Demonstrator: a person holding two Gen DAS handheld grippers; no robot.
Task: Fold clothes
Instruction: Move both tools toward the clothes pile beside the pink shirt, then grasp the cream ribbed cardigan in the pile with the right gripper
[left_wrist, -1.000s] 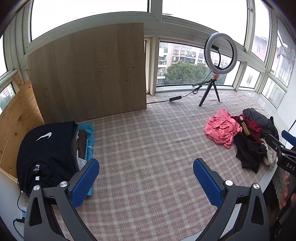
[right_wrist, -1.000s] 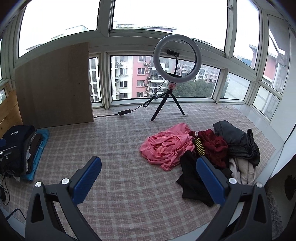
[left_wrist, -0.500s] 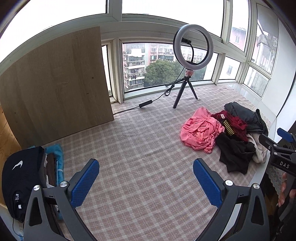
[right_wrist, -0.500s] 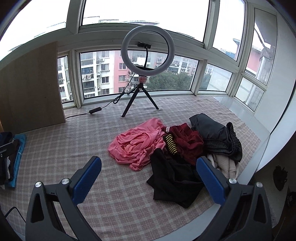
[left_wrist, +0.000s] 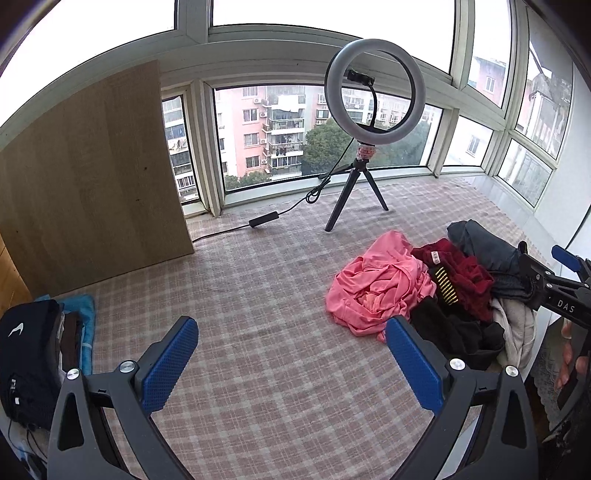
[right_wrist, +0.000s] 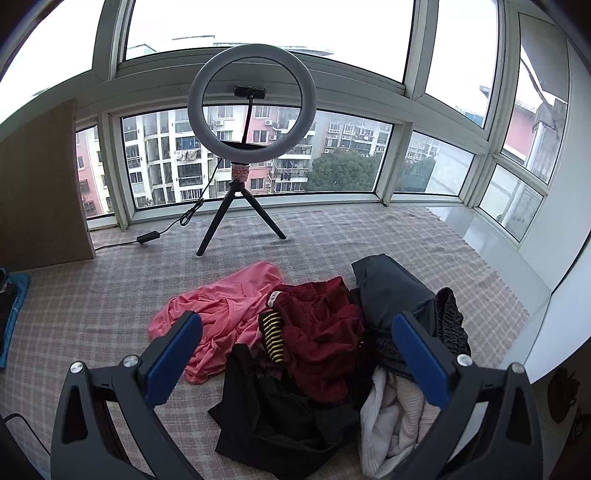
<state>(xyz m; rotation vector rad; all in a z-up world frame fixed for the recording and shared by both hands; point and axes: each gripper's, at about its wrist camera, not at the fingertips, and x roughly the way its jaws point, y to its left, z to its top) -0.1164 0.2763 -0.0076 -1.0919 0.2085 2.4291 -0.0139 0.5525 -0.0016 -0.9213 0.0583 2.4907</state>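
Fingers of both the left gripper (left_wrist: 291, 363) and right gripper (right_wrist: 295, 360) stand wide apart, empty. Unfolded clothes pile (right_wrist: 332, 354) lies just beyond right fingertips; soft, limp fabric; suggest pinching the maroon garment (right_wrist: 325, 328) by its hem.

Bare checked cloth (left_wrist: 258, 332) lies open between the folded stack (left_wrist: 33, 354) and the clothes pile (right_wrist: 317, 343), with the tripod (right_wrist: 240, 218) seemingly well behind.
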